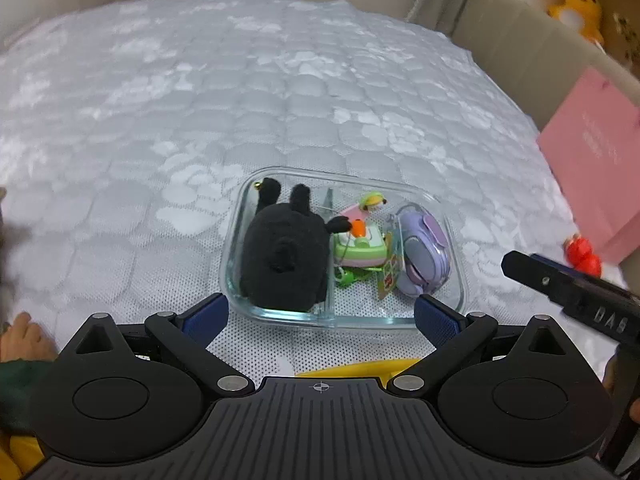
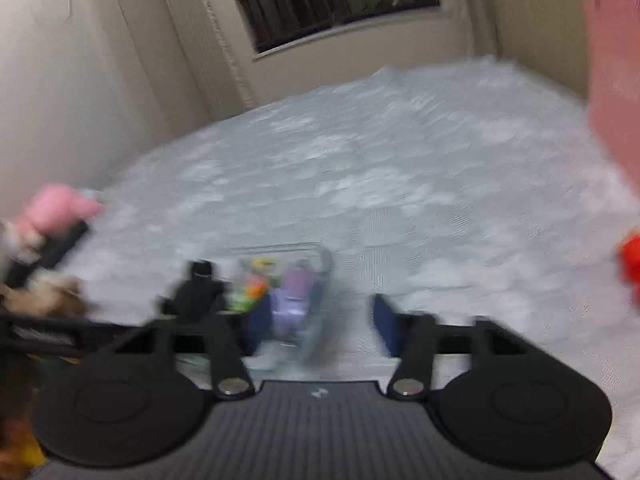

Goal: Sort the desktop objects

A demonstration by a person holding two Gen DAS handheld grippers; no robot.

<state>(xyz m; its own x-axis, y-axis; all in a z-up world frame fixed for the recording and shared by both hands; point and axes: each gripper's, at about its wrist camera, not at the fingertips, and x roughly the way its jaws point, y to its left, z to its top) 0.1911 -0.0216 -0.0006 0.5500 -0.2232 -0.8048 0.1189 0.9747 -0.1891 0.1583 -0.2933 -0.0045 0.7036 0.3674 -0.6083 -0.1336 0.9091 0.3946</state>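
Observation:
A clear glass container (image 1: 456,236) with two compartments lies on the pale quilted surface. A black plush (image 1: 284,256) fills its left compartment. The right one holds a green and pink toy (image 1: 360,246) and a purple toy (image 1: 424,248). My left gripper (image 1: 322,316) hovers open at the container's near edge with nothing between its blue pads. The right wrist view is blurred. There my right gripper (image 2: 320,328) stands with jaws apart beside the container's right end, and the purple toy (image 2: 292,300) shows beyond them. No pad presses on anything.
A pink box (image 1: 592,168) leans at the right, with a red toy (image 1: 582,256) at its foot. A pink plush (image 2: 56,208) and a brown furry thing (image 2: 52,296) lie left of the container. A hand (image 1: 24,336) rests at the lower left.

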